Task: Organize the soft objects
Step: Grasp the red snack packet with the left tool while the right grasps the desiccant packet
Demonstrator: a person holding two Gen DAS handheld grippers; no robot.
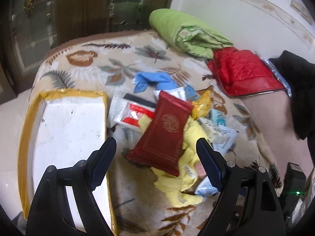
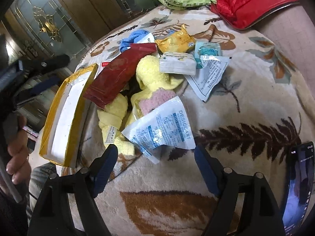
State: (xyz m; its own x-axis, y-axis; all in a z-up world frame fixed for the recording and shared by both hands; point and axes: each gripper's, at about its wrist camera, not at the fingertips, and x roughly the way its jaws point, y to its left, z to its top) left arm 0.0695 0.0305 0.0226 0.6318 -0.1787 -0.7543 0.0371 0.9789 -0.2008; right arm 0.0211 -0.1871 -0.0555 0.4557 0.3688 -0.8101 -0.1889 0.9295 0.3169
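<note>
A heap of soft things lies on the leaf-patterned blanket (image 2: 226,106): a dark red packet (image 1: 165,131) (image 2: 118,74), a yellow towel (image 1: 190,137) (image 2: 151,72), a pink cloth (image 2: 157,100), a blue cloth (image 1: 151,80) (image 2: 132,38) and several sachets, among them a white desiccant packet (image 2: 163,127). My left gripper (image 1: 156,145) hangs open above the red packet, with nothing pressed between its pads. In the right wrist view it shows at the left edge (image 2: 47,72). My right gripper (image 2: 155,148) stands open just short of the desiccant packet, holding nothing.
A shallow white box (image 1: 69,129) (image 2: 67,114) edged in yellow tape lies left of the heap. A folded green quilt (image 1: 185,33) and a red padded bag (image 1: 242,72) sit at the back. A phone (image 2: 299,182) lies at the right. A hand (image 2: 15,153) shows at the left.
</note>
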